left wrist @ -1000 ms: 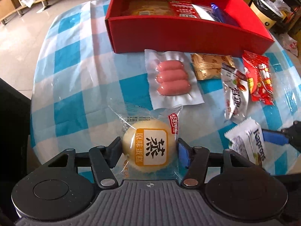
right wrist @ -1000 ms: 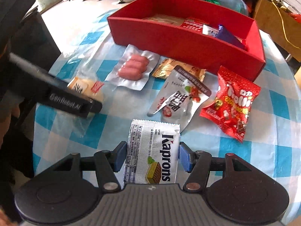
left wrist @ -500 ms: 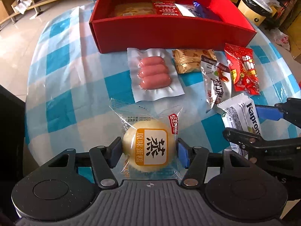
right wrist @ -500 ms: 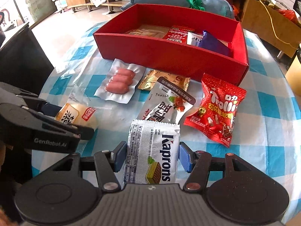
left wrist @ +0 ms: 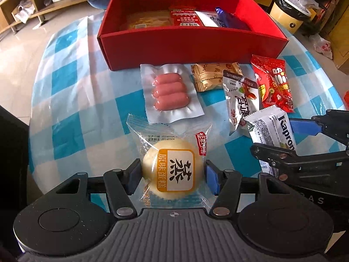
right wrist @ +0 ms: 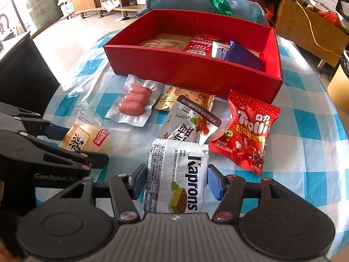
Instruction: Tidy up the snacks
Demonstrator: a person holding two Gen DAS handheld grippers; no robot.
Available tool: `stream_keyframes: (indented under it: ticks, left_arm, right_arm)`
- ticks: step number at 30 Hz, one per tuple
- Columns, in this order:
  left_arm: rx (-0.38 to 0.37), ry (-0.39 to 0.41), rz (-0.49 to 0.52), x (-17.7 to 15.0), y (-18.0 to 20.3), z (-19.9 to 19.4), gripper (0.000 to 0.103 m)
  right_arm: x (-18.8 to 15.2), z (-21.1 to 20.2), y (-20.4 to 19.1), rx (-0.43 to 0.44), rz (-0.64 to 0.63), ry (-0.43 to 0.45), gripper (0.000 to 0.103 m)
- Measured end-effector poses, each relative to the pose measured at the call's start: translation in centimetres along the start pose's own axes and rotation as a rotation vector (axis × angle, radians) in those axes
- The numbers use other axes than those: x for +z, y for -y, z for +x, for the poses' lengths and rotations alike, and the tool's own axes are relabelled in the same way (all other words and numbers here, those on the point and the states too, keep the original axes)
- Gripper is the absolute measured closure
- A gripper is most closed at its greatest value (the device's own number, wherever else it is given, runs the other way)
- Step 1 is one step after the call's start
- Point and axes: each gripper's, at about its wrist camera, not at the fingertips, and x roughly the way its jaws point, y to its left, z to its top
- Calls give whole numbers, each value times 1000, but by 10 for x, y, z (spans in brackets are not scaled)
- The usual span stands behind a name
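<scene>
Evidently both loads are bound for the open red cardboard box (left wrist: 192,48) at twelve o'clock: left hand-held gripper (left wrist: 173,178) clamps the clear-wrapped round yellow cake (left wrist: 172,172), right hand-held gripper (right wrist: 175,183) clamps the white Kaprons wafer packet (right wrist: 176,174) above the tabletop (right wrist: 305,131).

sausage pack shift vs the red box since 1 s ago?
No. The sausage pack lies just in front of the red box, as before; only the camera view shifted.

Packets (right wrist: 196,45) inside the red box (right wrist: 187,69), lower halves hidden behind its near wall.
</scene>
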Motion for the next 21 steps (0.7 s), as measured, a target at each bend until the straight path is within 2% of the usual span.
stream_keyframes:
  ticks: [21]
  left_arm:
    - [9,68,-1,11,4,-12,37]
  right_arm:
    - [14,-10,8,-2,26,45,50]
